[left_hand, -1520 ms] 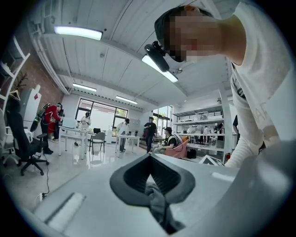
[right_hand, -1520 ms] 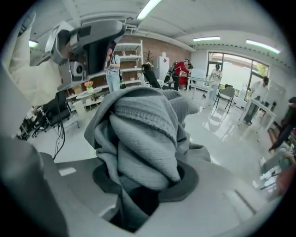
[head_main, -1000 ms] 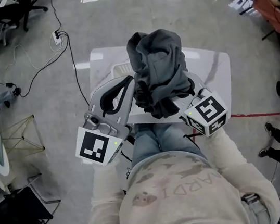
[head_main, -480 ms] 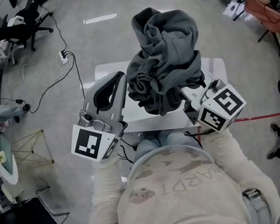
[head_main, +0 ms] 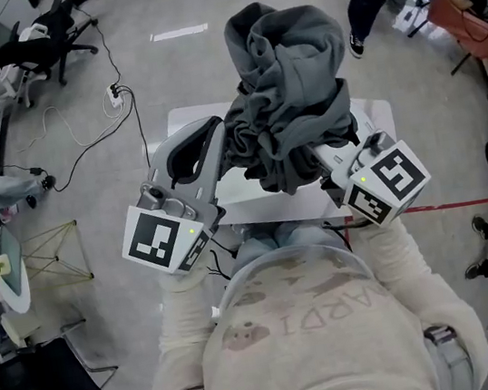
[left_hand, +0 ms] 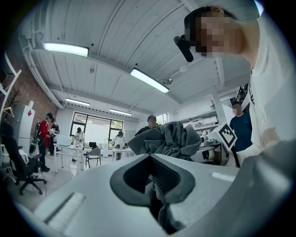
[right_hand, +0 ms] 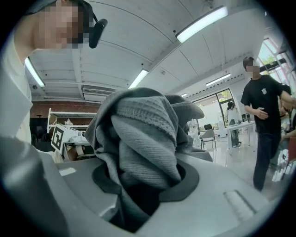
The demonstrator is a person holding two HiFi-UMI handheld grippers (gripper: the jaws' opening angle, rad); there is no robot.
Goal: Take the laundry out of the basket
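Garment: grey laundry bundle (head_main: 286, 82), held up above the white table (head_main: 378, 122), bunched between both grippers; basket not made out beneath.
Left gripper (head_main: 218, 148): jaws pressed onto a thin fold of the grey cloth; slight bite, by the look of it.
Right gripper (head_main: 322, 157): jaws pinching a thick wad of the same cloth.
Handling: likely soft, limp, fairly light; sags and unrolls from any hold; not fragile; prone to slipping out of a thin-fold pinch; best taken by a thick gathered wad, deep in the jaws.
Writing: no tag or brand seen on the cloth; only black-and-white squares on the marker cube (head_main: 389, 180); partial letters "ARDI" on the person's sweatshirt (head_main: 293, 329).
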